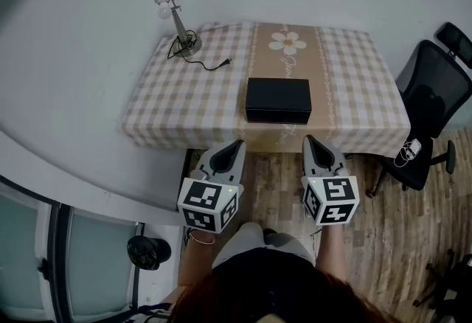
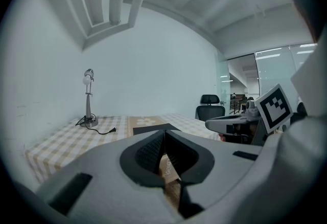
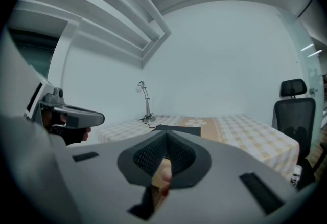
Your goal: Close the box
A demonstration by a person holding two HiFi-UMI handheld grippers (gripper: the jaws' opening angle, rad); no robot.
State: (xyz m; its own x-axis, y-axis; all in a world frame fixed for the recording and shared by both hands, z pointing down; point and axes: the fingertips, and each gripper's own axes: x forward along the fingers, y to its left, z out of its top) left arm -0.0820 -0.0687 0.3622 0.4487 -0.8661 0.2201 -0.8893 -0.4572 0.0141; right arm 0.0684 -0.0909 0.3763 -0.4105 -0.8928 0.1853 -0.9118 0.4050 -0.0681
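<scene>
Desk lamp point(image 1: 177, 21), office chair point(image 1: 431, 104)

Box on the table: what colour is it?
The box is plain black, best seen in the head view.

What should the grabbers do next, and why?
Probably move both forward to the black box. The left gripper and right gripper hang short of the table, jaws together and empty, while the box sits untouched near its front edge.
</scene>
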